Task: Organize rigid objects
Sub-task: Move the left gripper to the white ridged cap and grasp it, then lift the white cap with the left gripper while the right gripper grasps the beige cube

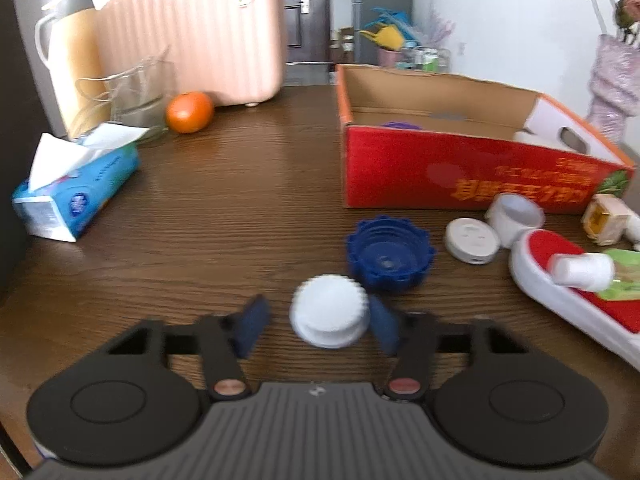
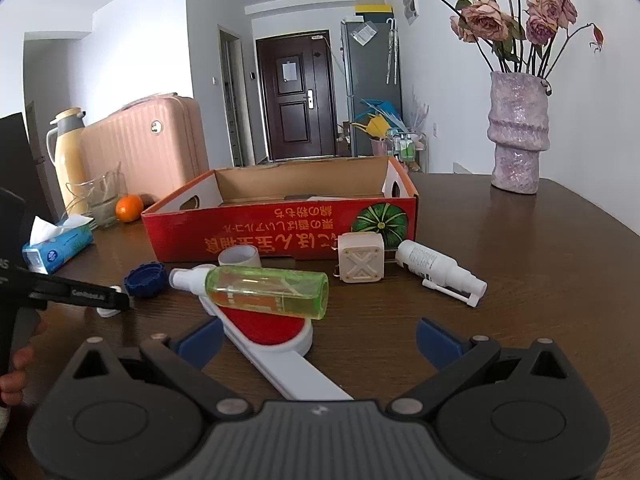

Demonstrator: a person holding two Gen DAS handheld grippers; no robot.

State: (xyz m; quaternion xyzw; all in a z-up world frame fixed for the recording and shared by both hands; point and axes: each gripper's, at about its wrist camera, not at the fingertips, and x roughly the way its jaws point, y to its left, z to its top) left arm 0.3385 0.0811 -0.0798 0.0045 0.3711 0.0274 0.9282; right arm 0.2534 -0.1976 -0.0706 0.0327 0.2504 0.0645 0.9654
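A white ridged cap (image 1: 329, 311) lies on the wooden table between the blue pads of my left gripper (image 1: 318, 326). The right pad touches its rim; the blurred left pad stands close to the other side. Just beyond is a dark blue cap (image 1: 390, 254). My right gripper (image 2: 320, 344) is open over the handle of a white and red brush (image 2: 276, 356), and a green spray bottle (image 2: 268, 290) rests across the brush head. A beige plug (image 2: 362, 258), a white spray bottle (image 2: 436, 270) and a white round disc (image 1: 472, 240) lie in front of the open red cardboard box (image 2: 280, 232).
A tissue box (image 1: 76, 196), an orange (image 1: 189, 112), a glass jug (image 1: 136, 96) and a yellow thermos (image 1: 74, 52) stand at the table's left, before a pink suitcase (image 1: 216, 36). A purple vase (image 2: 518, 132) stands at the back right.
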